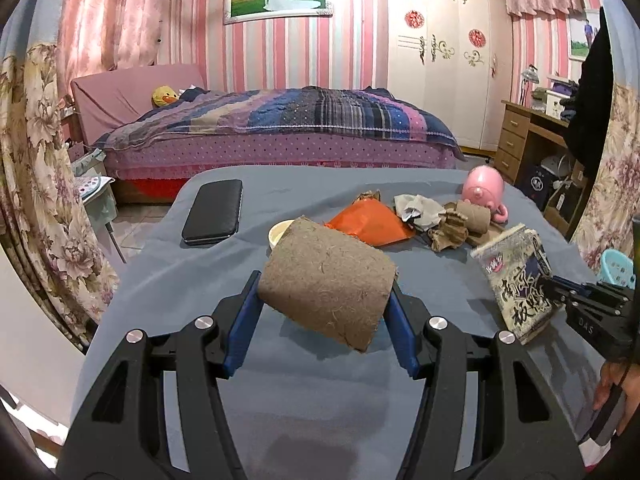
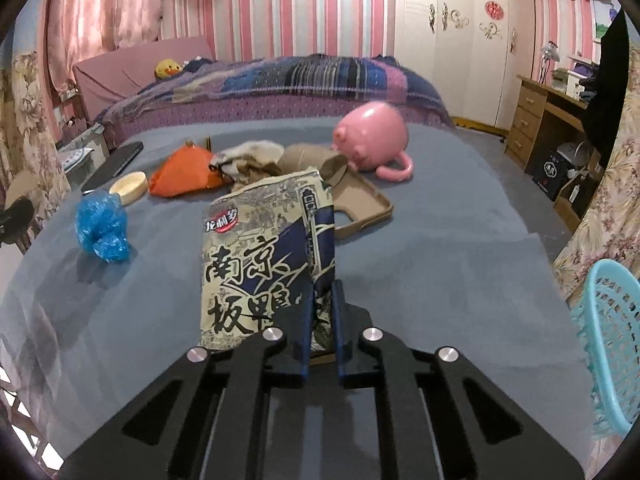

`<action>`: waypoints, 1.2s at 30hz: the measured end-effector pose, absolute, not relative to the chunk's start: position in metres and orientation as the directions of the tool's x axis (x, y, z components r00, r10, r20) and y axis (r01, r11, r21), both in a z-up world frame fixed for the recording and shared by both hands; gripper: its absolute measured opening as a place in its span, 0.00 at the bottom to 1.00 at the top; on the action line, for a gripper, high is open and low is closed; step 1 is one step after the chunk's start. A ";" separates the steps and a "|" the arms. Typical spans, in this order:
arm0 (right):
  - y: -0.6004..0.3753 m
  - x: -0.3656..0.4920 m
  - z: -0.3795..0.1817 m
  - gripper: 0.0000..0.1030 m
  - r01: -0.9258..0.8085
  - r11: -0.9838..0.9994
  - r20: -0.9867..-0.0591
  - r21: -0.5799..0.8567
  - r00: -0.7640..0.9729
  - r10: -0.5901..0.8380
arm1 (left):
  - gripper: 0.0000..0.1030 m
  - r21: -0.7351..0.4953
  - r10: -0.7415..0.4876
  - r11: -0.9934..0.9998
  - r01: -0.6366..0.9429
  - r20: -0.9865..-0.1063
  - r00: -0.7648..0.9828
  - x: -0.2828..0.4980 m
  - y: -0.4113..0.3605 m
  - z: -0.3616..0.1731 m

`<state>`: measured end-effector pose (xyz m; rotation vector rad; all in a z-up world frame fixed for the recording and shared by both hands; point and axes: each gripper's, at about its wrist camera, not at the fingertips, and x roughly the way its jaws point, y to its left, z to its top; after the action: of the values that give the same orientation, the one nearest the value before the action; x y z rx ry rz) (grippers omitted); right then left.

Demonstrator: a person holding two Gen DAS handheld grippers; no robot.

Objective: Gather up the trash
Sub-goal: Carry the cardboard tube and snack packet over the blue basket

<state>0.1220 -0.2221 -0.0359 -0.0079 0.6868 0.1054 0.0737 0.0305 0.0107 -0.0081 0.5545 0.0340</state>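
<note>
My left gripper point(image 1: 324, 300) is shut on a brown cardboard roll point(image 1: 326, 284), held just above the grey cloth. My right gripper point(image 2: 322, 300) is shut on the lower edge of a printed snack bag point(image 2: 260, 256), which stands upright between its blue pads; the same snack bag point(image 1: 518, 276) shows at the right of the left wrist view. Behind lie an orange wrapper point(image 2: 186, 172), crumpled paper point(image 2: 250, 160), a small cardboard tube point(image 2: 312, 162) and a crumpled blue plastic ball point(image 2: 102, 230).
A pink pig mug point(image 2: 370, 136) lies on its side at the back. A brown phone case point(image 2: 360, 208), a cream dish point(image 2: 128, 186) and a black phone point(image 1: 214, 212) rest on the grey cloth point(image 2: 440, 260). A turquoise basket point(image 2: 610, 344) stands at the right edge.
</note>
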 end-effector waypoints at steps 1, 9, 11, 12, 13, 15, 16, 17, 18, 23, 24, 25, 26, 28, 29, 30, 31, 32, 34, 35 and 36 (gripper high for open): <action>-0.224 0.119 -0.034 0.08 -0.095 0.995 -0.628 0.023 0.773 0.088 | 0.55 -0.003 0.028 0.999 -0.035 -0.524 0.851 0.073 0.030 0.013; -0.256 0.095 -0.004 0.07 -0.041 0.998 -0.569 0.050 0.820 0.062 | 0.55 -0.005 0.020 1.000 -0.026 -0.507 0.862 0.070 0.022 0.025; -0.263 0.088 0.001 0.07 -0.034 0.999 -0.556 0.028 0.830 0.044 | 0.55 -0.010 0.016 1.000 -0.024 -0.506 0.862 0.072 0.019 0.027; -0.268 0.085 0.002 0.07 -0.030 0.999 -0.551 0.019 0.834 0.035 | 0.55 -0.012 0.012 1.000 -0.022 -0.506 0.862 0.073 0.017 0.028; -0.274 0.082 0.003 0.07 -0.023 1.000 -0.549 0.015 0.835 0.028 | 0.55 -0.019 0.004 1.000 -0.016 -0.507 0.862 0.075 0.013 0.029; -0.292 0.076 0.005 0.07 0.001 1.000 -0.550 0.025 0.835 0.013 | 0.55 -0.024 -0.005 1.000 -0.009 -0.508 0.862 0.078 0.005 0.030; -0.298 0.074 0.005 0.07 0.011 0.999 -0.550 0.030 0.835 0.007 | 0.55 -0.024 -0.010 1.000 -0.003 -0.505 0.863 0.080 -0.001 0.030; -0.309 0.070 0.005 0.07 0.029 0.999 -0.548 0.035 0.836 -0.005 | 0.55 -0.026 -0.016 1.000 0.004 -0.503 0.864 0.082 -0.007 0.031; -0.318 0.066 0.006 0.07 0.046 0.998 -0.547 0.037 0.837 -0.018 | 0.55 -0.029 -0.028 0.999 0.016 -0.502 0.864 0.084 -0.015 0.031; -0.369 0.051 0.007 0.07 0.138 0.990 -0.539 0.041 0.837 -0.094 | 0.55 -0.026 -0.075 0.997 0.072 -0.505 0.860 0.098 -0.055 0.032; -0.380 0.048 0.007 0.07 0.157 0.987 -0.537 0.042 0.836 -0.110 | 0.55 -0.024 -0.089 0.996 0.089 -0.506 0.858 0.100 -0.065 0.032; -0.390 0.045 0.008 0.07 0.177 0.983 -0.534 0.044 0.836 -0.127 | 0.55 -0.025 -0.106 0.994 0.109 -0.507 0.856 0.103 -0.076 0.032; -0.404 0.042 0.009 0.07 0.202 0.978 -0.532 0.047 0.834 -0.147 | 0.55 -0.025 -0.124 0.991 0.129 -0.508 0.852 0.106 -0.088 0.032; -0.431 0.036 0.009 0.07 0.252 0.966 -0.532 0.049 0.825 -0.189 | 0.55 -0.024 -0.153 0.986 0.164 -0.510 0.846 0.112 -0.108 0.032; -0.440 0.035 0.009 0.07 0.269 0.962 -0.533 0.050 0.822 -0.202 | 0.55 -0.022 -0.164 0.984 0.178 -0.510 0.844 0.114 -0.119 0.032; -0.453 0.032 0.009 0.07 0.294 0.954 -0.532 0.053 0.817 -0.222 | 0.55 -0.022 -0.179 0.981 0.195 -0.509 0.842 0.117 -0.130 0.033; -0.462 0.031 0.010 0.07 0.309 0.949 -0.532 0.054 0.813 -0.234 | 0.55 -0.026 -0.200 0.976 0.217 -0.509 0.837 0.121 -0.142 0.032; -0.476 0.027 0.010 0.07 0.335 0.941 -0.532 0.053 0.807 -0.257 | 0.55 -0.034 -0.222 0.970 0.239 -0.510 0.831 0.124 -0.155 0.032; -0.499 0.020 0.009 0.07 0.380 0.924 -0.535 0.049 0.791 -0.297 | 0.55 -0.041 -0.259 0.960 0.278 -0.515 0.817 0.129 -0.180 0.031; -0.507 0.017 0.009 0.07 0.395 0.917 -0.536 0.048 0.785 -0.310 | 0.55 -0.038 -0.272 0.954 0.296 -0.518 0.811 0.131 -0.193 0.029; -0.518 0.013 0.007 0.07 0.417 0.908 -0.537 0.047 0.777 -0.329 | 0.55 -0.032 -0.285 0.948 0.315 -0.521 0.805 0.133 -0.207 0.027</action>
<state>0.0131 -0.5179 0.0073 0.1669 0.5486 -0.4054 0.1326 -0.2072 0.0274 0.0574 0.5481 -0.3216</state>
